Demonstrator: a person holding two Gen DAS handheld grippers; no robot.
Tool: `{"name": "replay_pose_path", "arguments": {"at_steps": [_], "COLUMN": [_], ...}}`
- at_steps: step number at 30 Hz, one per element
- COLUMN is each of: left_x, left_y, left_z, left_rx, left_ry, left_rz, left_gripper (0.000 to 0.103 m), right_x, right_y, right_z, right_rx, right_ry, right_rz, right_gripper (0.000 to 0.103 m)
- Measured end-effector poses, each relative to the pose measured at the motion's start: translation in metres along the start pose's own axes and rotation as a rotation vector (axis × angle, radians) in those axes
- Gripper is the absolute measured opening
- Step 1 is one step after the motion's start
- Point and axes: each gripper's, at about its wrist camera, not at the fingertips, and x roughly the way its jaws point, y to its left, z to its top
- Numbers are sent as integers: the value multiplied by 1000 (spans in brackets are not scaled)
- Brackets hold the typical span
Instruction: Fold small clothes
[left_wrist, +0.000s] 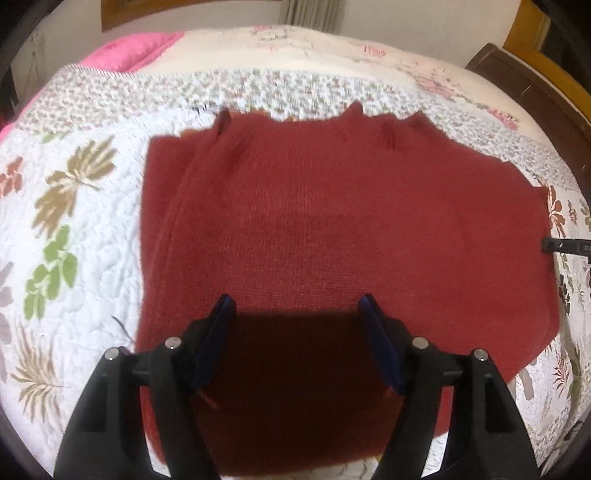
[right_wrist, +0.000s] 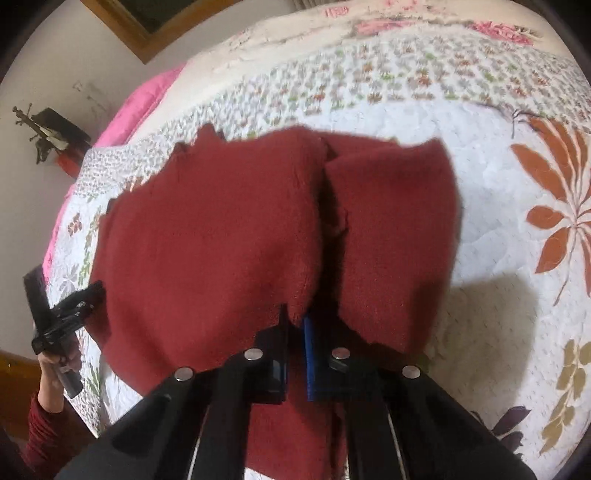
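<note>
A dark red knitted garment lies spread on a quilted floral bedspread. My left gripper hovers over the garment's near part, open, with nothing between its blue-padded fingers. In the right wrist view my right gripper is shut on a pinched edge of the red garment. The cloth rises in a crease from the jaws, with a flap falling to the right. The left gripper shows at the garment's left edge, held by a hand in a red sleeve.
A pink blanket lies at the bed's far left. A wooden bed frame runs along the right. A framed picture hangs on the wall, and a dark ornament sits beside the bed. Bare quilt stretches right of the garment.
</note>
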Motion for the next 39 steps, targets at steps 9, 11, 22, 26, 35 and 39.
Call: {"name": "replay_pose_path", "arguments": {"at_steps": [9, 11, 22, 26, 35, 39], "left_x": [12, 10, -27, -17, -9, -8], "left_y": [4, 3, -2, 5, 13, 14], "left_z": [-1, 0, -12, -16, -21, -21], "left_rx": [4, 2, 11, -12, -20, -23], "left_ry": [6, 9, -18, 2, 8, 12], "left_rz": [1, 2, -23, -19, -39, -49], "left_gripper": [72, 71, 72, 72, 72, 72], "right_x": [12, 5, -27, -5, 13, -5], "right_y": [-29, -23, -30, -36, -31, -25], "right_z": [-13, -14, -51, -51, -50, -52], "right_rx": [57, 48, 56, 95, 78, 43], "right_ry": [24, 8, 31, 63, 63, 22], "right_rz": [-51, -30, -1, 51, 97, 113], "right_gripper": [7, 19, 64, 64, 24, 23]}}
